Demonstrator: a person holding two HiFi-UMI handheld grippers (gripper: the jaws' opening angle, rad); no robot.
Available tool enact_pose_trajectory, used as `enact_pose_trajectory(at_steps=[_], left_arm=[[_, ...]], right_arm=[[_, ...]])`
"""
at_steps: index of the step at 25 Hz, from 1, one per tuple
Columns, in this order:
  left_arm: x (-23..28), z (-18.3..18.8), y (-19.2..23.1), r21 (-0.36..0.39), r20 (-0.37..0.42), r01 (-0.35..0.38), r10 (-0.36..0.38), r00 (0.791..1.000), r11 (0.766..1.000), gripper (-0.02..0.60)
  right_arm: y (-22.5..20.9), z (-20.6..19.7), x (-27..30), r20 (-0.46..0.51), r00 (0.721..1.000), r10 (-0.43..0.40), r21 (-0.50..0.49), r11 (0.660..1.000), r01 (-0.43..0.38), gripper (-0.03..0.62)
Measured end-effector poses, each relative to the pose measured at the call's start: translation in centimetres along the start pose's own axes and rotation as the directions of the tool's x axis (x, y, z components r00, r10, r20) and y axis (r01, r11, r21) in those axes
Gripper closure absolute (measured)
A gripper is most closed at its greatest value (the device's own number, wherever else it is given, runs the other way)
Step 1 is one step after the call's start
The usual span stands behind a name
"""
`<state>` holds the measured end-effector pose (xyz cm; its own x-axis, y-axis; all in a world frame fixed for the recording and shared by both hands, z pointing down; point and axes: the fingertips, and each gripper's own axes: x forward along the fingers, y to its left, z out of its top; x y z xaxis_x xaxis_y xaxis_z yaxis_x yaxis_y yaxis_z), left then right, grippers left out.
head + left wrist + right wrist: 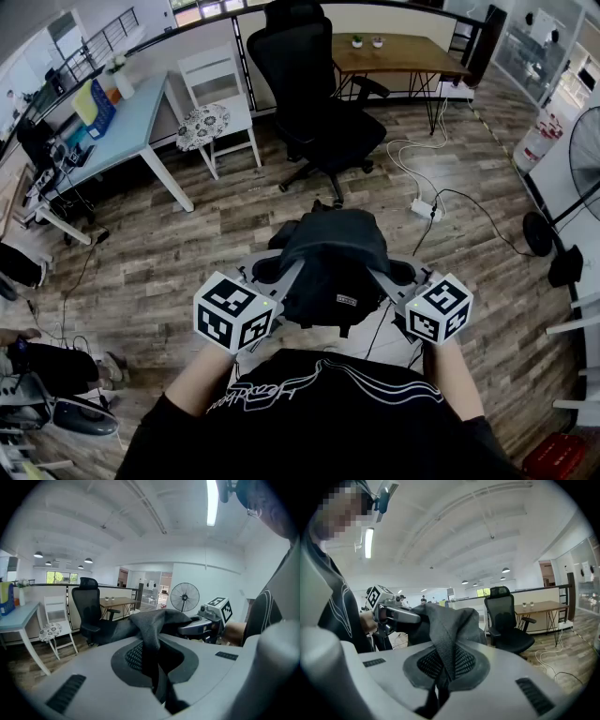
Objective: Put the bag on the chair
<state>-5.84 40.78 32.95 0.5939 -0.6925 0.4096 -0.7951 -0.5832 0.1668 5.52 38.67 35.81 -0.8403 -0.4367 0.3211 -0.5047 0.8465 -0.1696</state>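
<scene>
A black fabric bag (330,267) hangs in the air in front of the person, held from both sides. My left gripper (274,272) is shut on the bag's woven strap (151,641) on its left side. On the bag's right side my right gripper (386,277) is shut on a strap (443,656). The black office chair (314,94) stands on the wooden floor beyond the bag, its seat (337,141) bare; it also shows as the chair (91,616) in the left gripper view and the chair (506,625) in the right gripper view.
A white chair with a patterned cushion (217,122) stands left of the office chair, beside a light blue table (122,127). A wooden table (394,56) is behind. A power strip and cables (422,204) lie on the floor to the right, near a fan (581,150).
</scene>
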Motion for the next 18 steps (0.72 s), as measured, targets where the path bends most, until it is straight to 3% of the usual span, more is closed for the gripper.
enact_pose_trajectory(at_steps=[8,18], left_arm=[[0.7,0.2,-0.4,0.008,0.005,0.011,-0.011,1.0,1.0,0.548],[5.8,1.7,-2.3,0.038,-0.026,0.051,-0.05,0.998,0.998,0.548]], right_arm=[[-0.3,-0.4,-0.6,0.016,1.0,0.011,0.007,1.0,-0.012,0.588],[-4.7,-1.5,-3.4,0.024,0.999,-0.033,0.1,0.995,0.031,0.588]])
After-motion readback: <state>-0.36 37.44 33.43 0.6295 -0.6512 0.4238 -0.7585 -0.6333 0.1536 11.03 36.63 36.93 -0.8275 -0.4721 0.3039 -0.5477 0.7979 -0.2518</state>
